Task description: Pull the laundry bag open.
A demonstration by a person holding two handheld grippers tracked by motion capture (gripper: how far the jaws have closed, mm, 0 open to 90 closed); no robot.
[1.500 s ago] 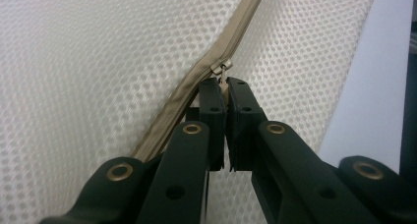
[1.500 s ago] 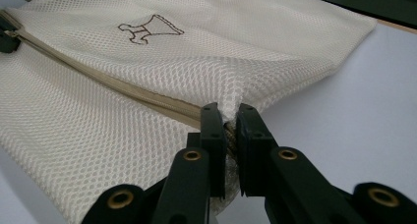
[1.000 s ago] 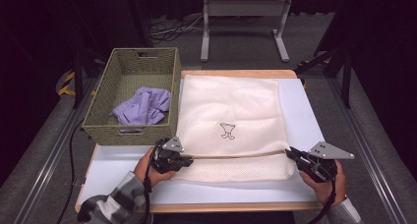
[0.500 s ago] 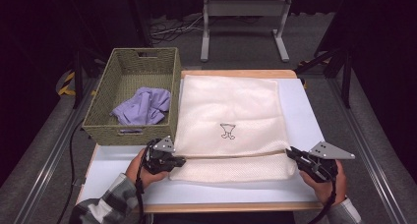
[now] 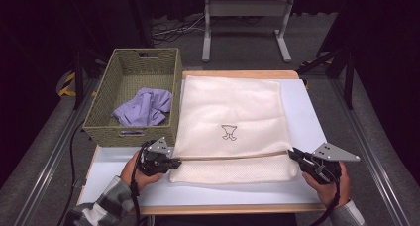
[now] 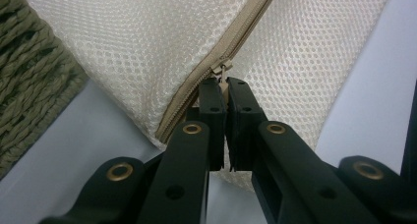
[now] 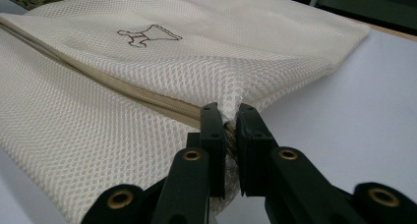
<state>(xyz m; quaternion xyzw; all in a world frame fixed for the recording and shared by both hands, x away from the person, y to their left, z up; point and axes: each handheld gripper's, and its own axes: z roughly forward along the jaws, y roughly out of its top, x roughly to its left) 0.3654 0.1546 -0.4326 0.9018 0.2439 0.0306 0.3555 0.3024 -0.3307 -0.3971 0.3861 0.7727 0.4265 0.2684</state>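
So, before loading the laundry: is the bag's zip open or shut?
Shut: the zip teeth are meshed beyond the pull, which the left gripper pinches at the bag's left end.

A woven basket [image 5: 132, 94] is standing against the mesh bag's [image 5: 230, 107] left edge, blocking passage there. Bare counter [image 5: 304, 112] is lying open along the bag's right side and near edge.

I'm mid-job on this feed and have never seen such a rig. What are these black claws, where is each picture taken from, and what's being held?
They are hand-held two-jaw grippers, one in each of a person's hands. The high view looks down on the table; each gripper view rides on its own gripper.

A cream mesh laundry bag lies flat beside a woven basket holding a lilac cloth. The left gripper is shut on the zipper pull at the bag's left end. The right gripper pinches the bag's right end at the zipper.
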